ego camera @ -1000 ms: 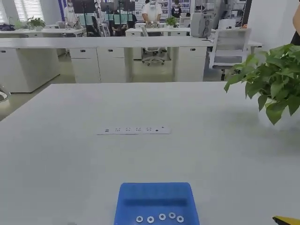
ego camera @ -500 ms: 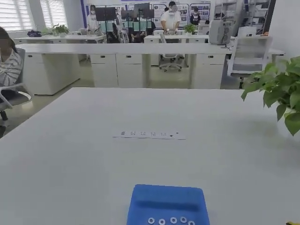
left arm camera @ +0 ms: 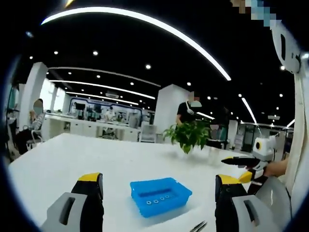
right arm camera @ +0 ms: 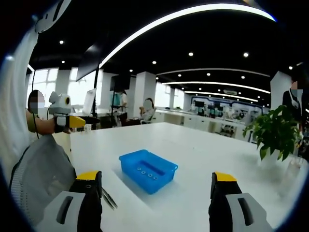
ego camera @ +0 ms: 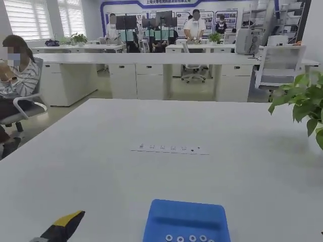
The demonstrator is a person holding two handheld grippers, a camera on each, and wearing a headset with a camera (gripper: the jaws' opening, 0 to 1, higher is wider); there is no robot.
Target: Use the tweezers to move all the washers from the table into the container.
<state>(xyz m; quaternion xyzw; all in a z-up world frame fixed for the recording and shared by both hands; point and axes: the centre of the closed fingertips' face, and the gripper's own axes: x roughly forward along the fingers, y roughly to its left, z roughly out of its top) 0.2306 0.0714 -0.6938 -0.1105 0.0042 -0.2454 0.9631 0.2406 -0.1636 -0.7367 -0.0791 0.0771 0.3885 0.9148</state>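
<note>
Washers (ego camera: 192, 238), five in a row, lie inside the blue container (ego camera: 186, 214) near the front edge of the white counter (ego camera: 101, 166); I can make out none on the bare counter around it, so by the look of things the task may be largely done, or the setup differs from the task sentence. The tweezers (right arm camera: 108, 198) lie flat on the counter on the person's side of the container, untouched.

Judging from this, the step in hand is taking up the tweezers. They are thin and lie low, so the jaws should come right down to the counter surface and close across the middle of the tool, leaving its tips free to squeeze. A grip too near the tips would likely spoil the later pinch on any washer.

The left hand-held gripper (left arm camera: 158, 180) has its jaws spread wide with nothing between them. In the head view its yellow tip sits low at the lower left, angled up towards the container. The right hand-held gripper (right arm camera: 155, 176) is likewise spread and empty. Each points inward across the container from its own side, held roughly level above the counter, with the tweezers just beside its inner jaw.
</note>
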